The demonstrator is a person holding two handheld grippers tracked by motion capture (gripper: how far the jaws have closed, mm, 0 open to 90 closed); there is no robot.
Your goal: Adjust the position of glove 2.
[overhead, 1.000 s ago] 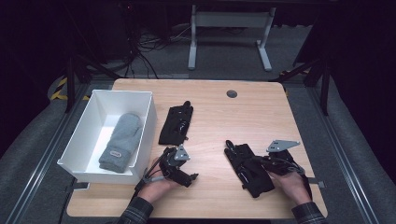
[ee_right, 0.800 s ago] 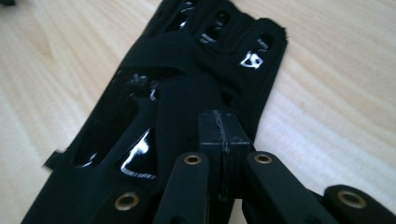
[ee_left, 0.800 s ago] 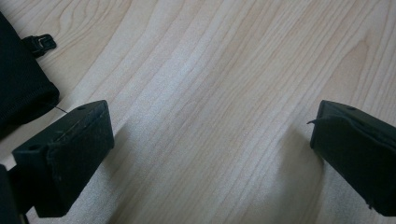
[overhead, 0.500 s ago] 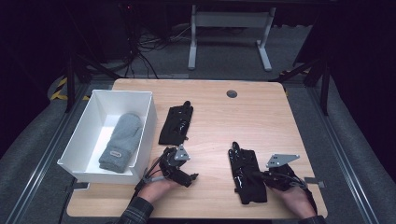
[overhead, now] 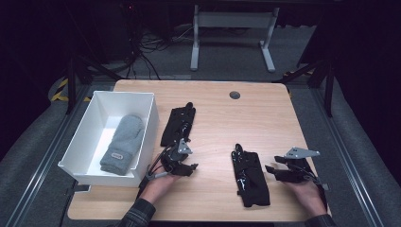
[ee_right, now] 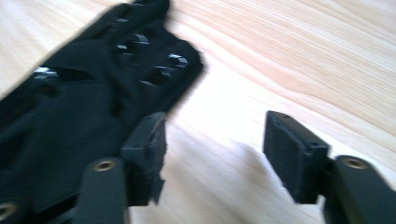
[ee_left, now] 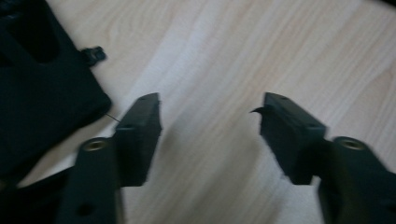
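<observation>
Looking down from the high view, the whole counter (overhead: pixel 265 118) shows: a white bin (overhead: pixel 142 137) at its left holding a grey mitten (overhead: pixel 124 142), one black glove (overhead: pixel 178 124) beside the bin, and a second black glove (overhead: pixel 249 177) lying flat near the front edge. The right gripper view adds shiny studs on that glove's (ee_right: pixel 93 93) fingers, too small to tell from above. The left tool (overhead: pixel 189 166) has just been closing, its jaws partly apart over bare wood with nothing between them; the first glove's (ee_left: pixel 42 88) edge lies just beside its left jaw. The right tool (overhead: pixel 271 169) has just been opening, jaws partly apart and empty, just right of the second glove, which lies apart from the first.
</observation>
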